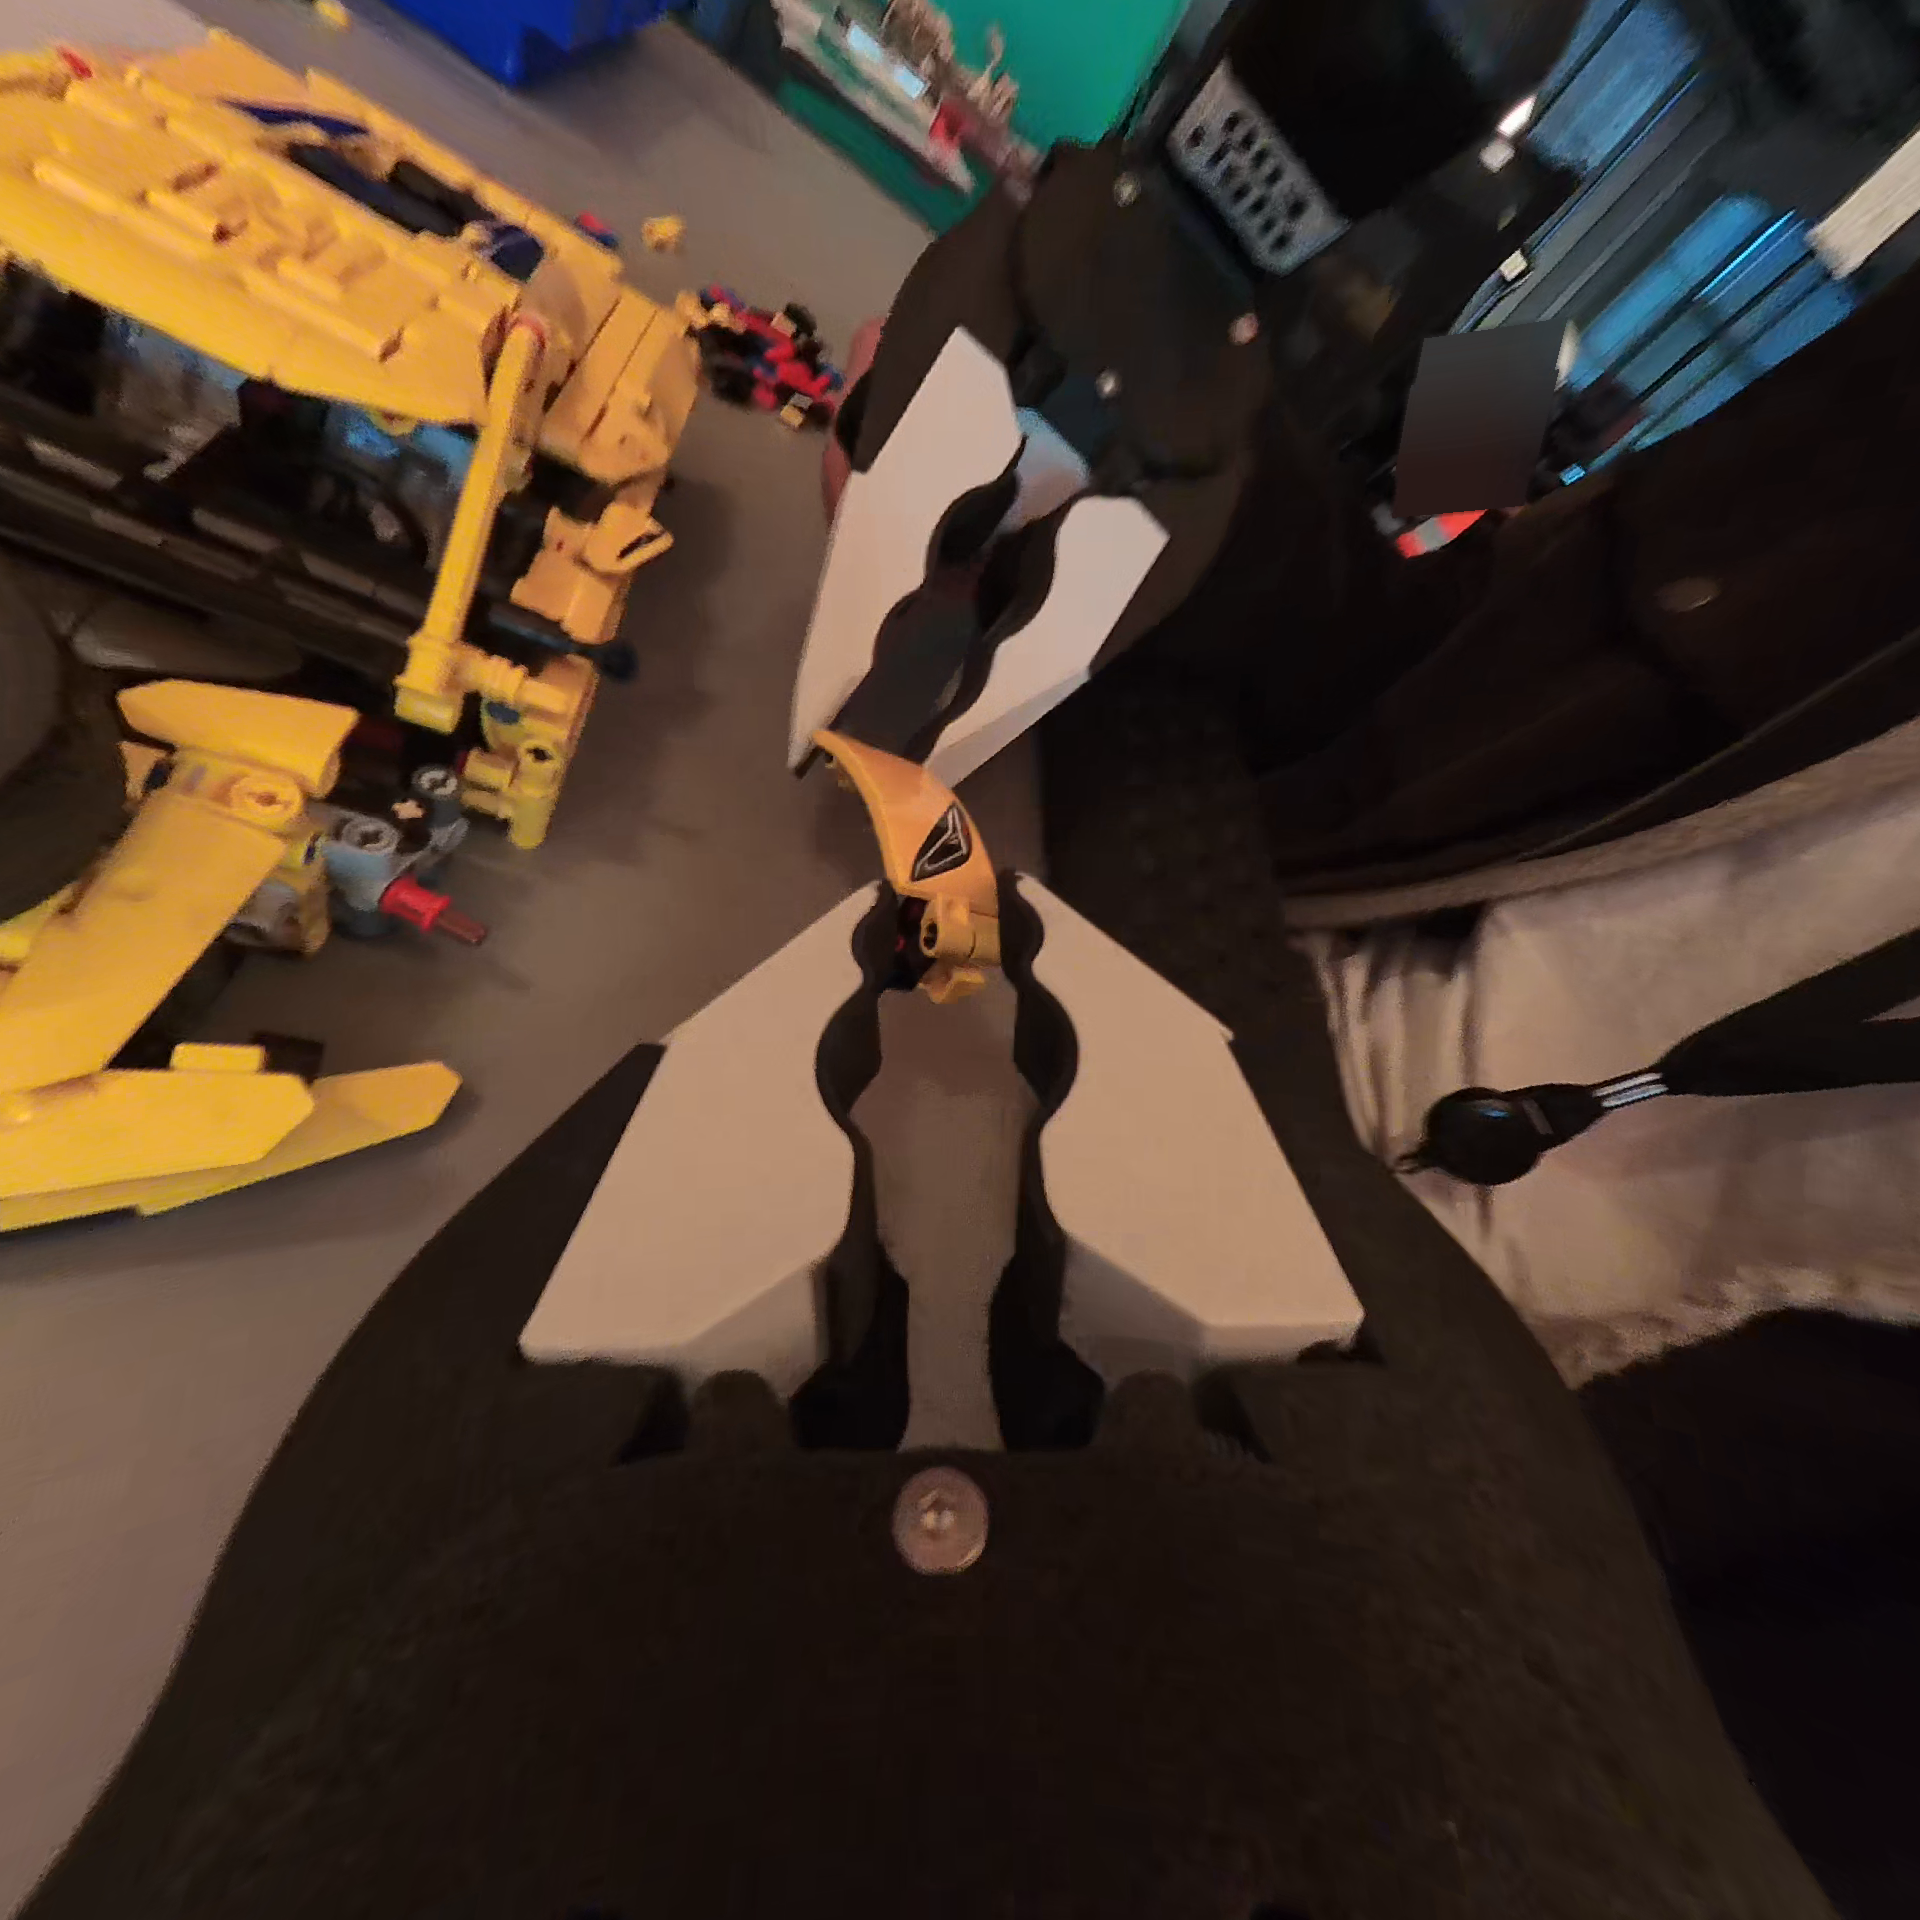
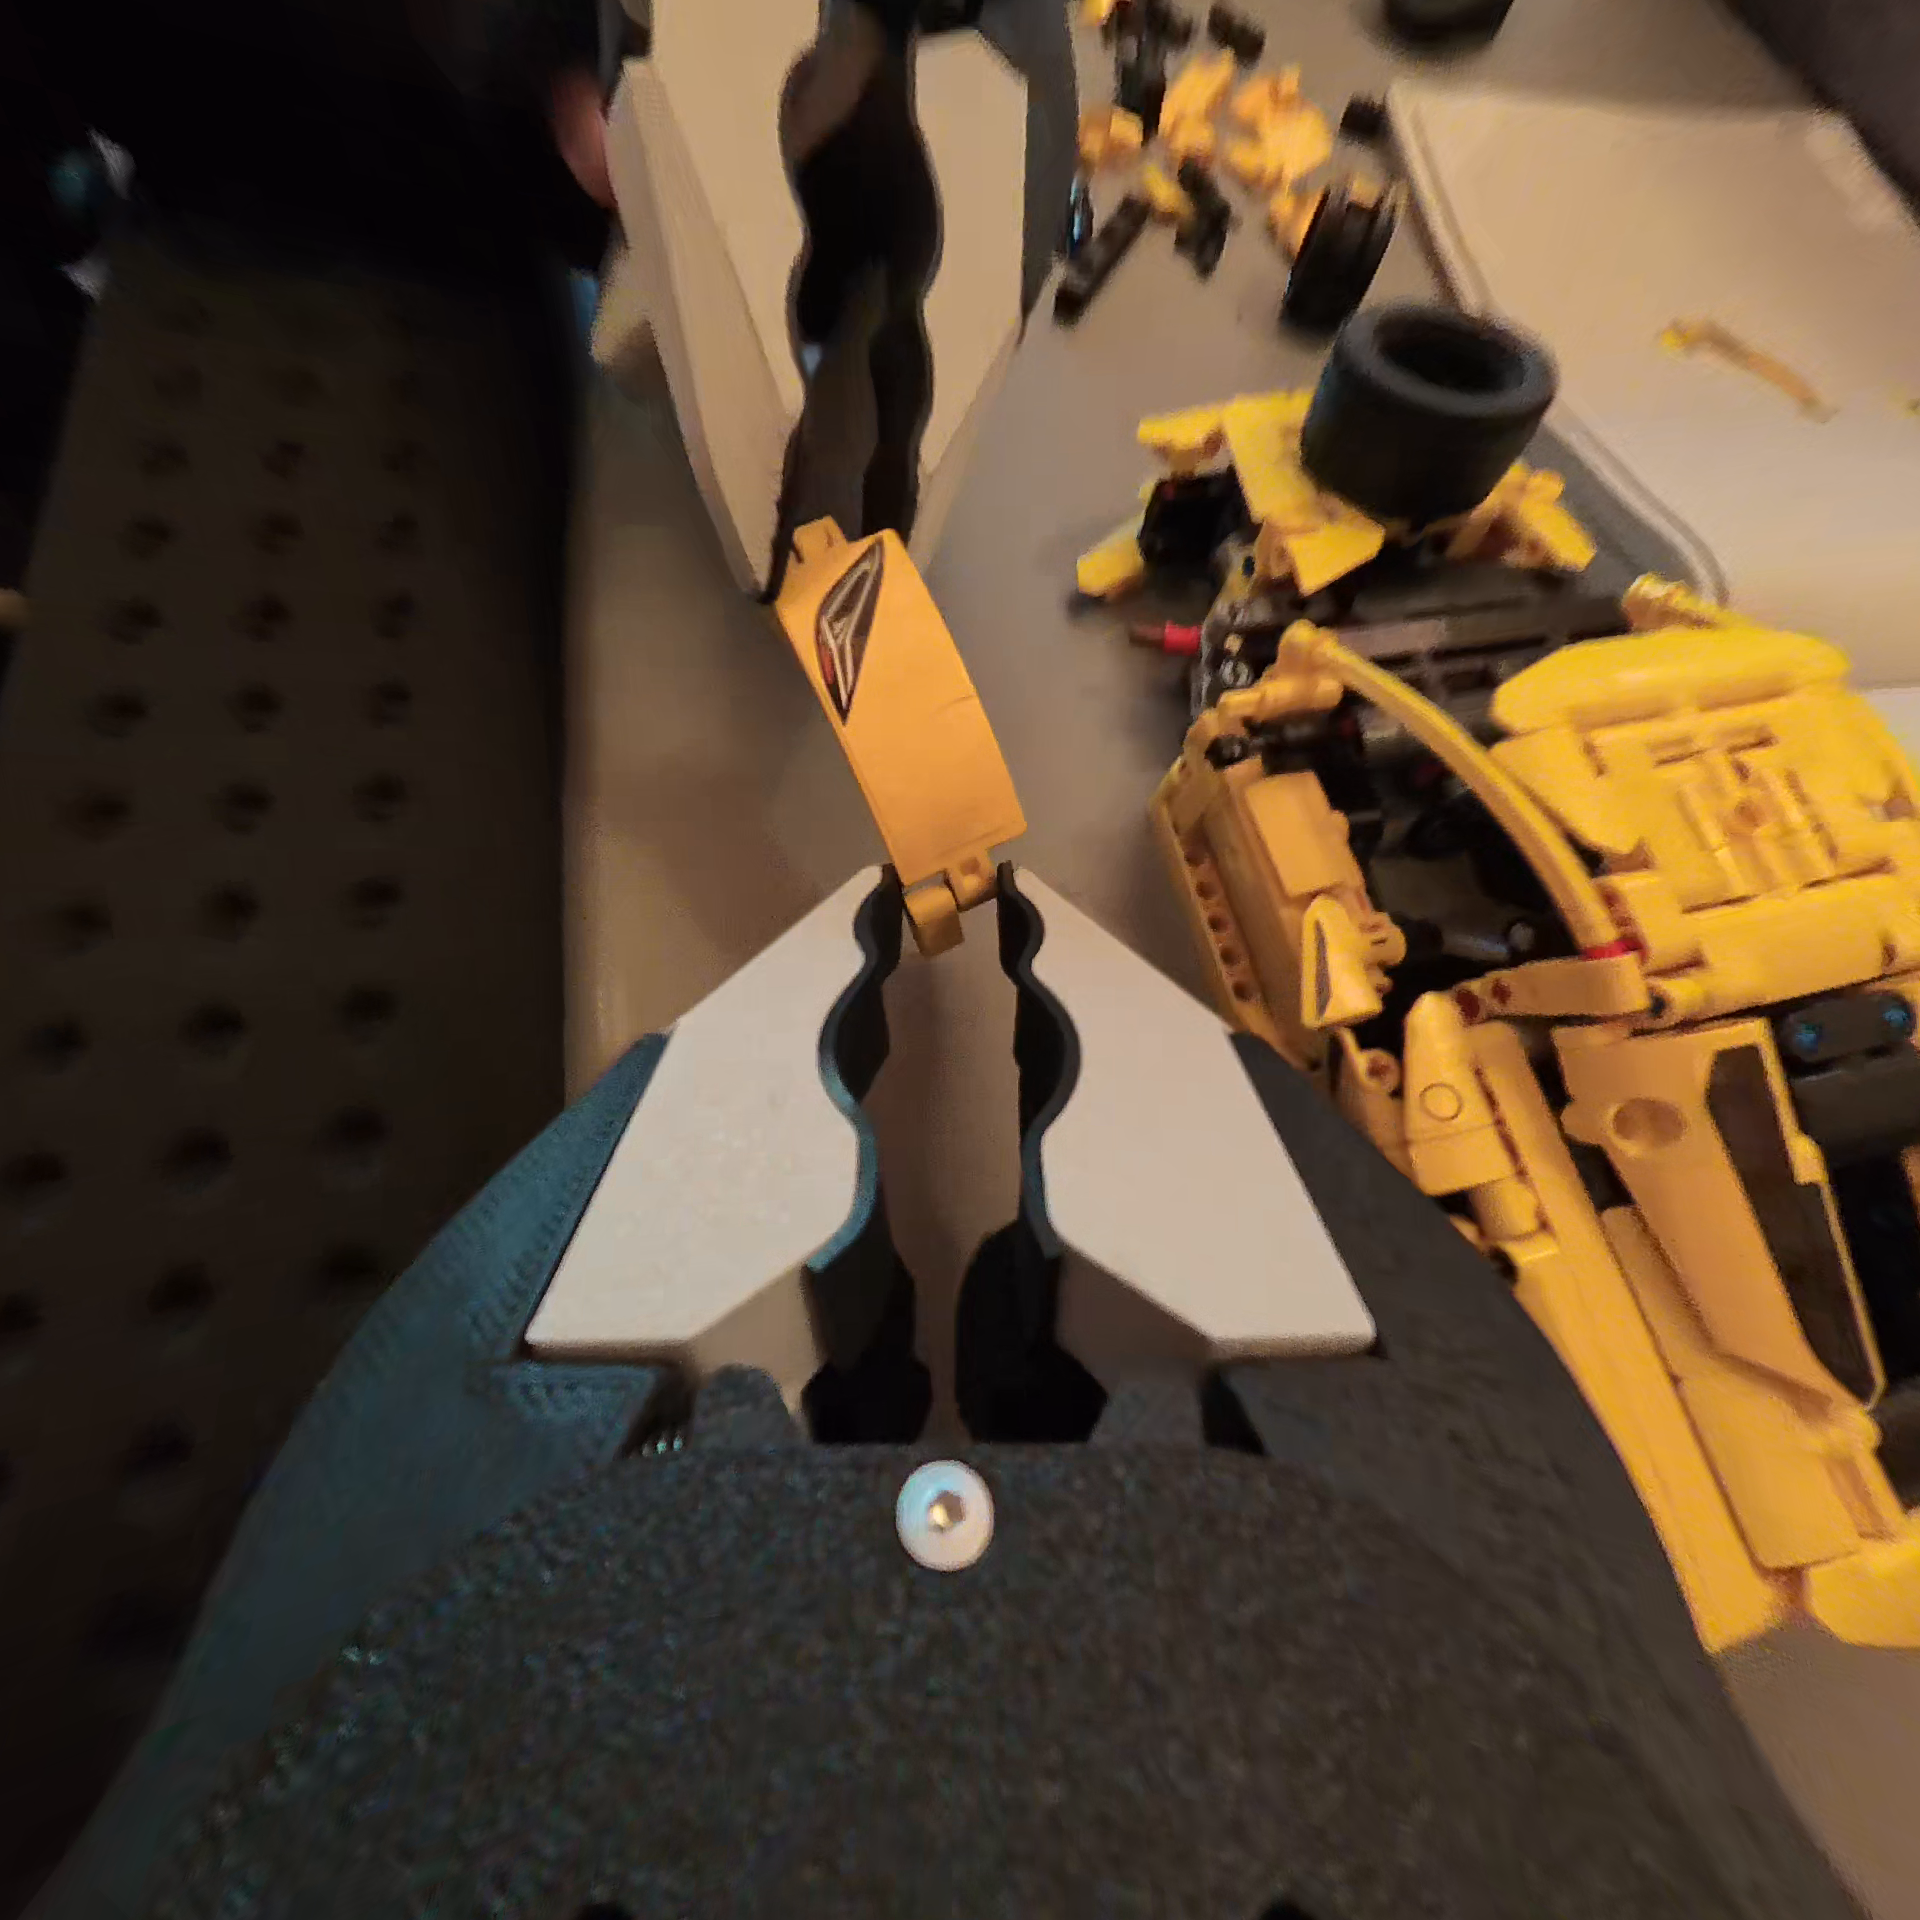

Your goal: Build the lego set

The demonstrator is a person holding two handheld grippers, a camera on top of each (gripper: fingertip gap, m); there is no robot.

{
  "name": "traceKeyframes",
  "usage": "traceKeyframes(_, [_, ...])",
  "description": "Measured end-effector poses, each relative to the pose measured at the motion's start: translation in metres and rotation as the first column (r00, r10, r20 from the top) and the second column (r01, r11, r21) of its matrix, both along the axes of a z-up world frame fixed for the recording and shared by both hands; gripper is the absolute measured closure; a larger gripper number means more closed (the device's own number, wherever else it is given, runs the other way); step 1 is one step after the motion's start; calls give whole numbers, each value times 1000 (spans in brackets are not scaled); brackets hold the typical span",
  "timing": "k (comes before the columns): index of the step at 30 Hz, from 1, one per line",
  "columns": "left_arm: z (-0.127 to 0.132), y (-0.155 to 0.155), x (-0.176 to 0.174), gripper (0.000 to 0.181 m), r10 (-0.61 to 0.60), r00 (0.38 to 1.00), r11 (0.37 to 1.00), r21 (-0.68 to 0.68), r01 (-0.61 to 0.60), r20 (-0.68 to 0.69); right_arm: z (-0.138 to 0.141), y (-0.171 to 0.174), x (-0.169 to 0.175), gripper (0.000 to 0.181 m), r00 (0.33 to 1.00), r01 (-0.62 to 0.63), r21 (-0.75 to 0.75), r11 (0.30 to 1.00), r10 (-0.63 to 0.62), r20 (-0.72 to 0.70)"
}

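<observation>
Both hand-held grippers shared one curved yellow panel (image 2: 902, 717) above the grey table (image 1: 675, 935): the left gripper (image 1: 940, 925) had narrowed onto the connector end, the right gripper (image 2: 945, 904) pinched the opposite end. The half-built yellow car (image 2: 1558, 987) lay just beside them, with a loose black tyre (image 2: 1429, 426) and scattered pieces (image 2: 1205, 135) farther off. The step looked like a handover or re-grip before fitting; next, one gripper would probably need to release so the other could carry the panel to the bodywork.
</observation>
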State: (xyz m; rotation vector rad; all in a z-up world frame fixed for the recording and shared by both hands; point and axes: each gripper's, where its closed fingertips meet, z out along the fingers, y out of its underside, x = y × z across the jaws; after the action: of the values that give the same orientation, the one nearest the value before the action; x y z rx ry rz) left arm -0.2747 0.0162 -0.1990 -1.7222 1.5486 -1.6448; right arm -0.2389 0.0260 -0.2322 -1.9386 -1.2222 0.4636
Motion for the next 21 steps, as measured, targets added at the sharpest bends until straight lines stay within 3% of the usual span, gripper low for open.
traceKeyframes(7, [-19, 20, 2, 161, 106, 993, 976, 199, -93, -57, -24, -1, 18, 164, 995, 59, -116, 991, -49, 91])
traceKeyframes(17, [2, 31, 3, 160, 175, 981, 934, 300, -194, 87, -20, -8, 13, 155, 998, 43, -240, 970, -54, -42])
traceKeyframes(21, [10, 43, 2, 159, 227, 965, 916, 308, -258, 133, -3, -2, 23, 150, 987, 54, -217, 975, -85, -136])
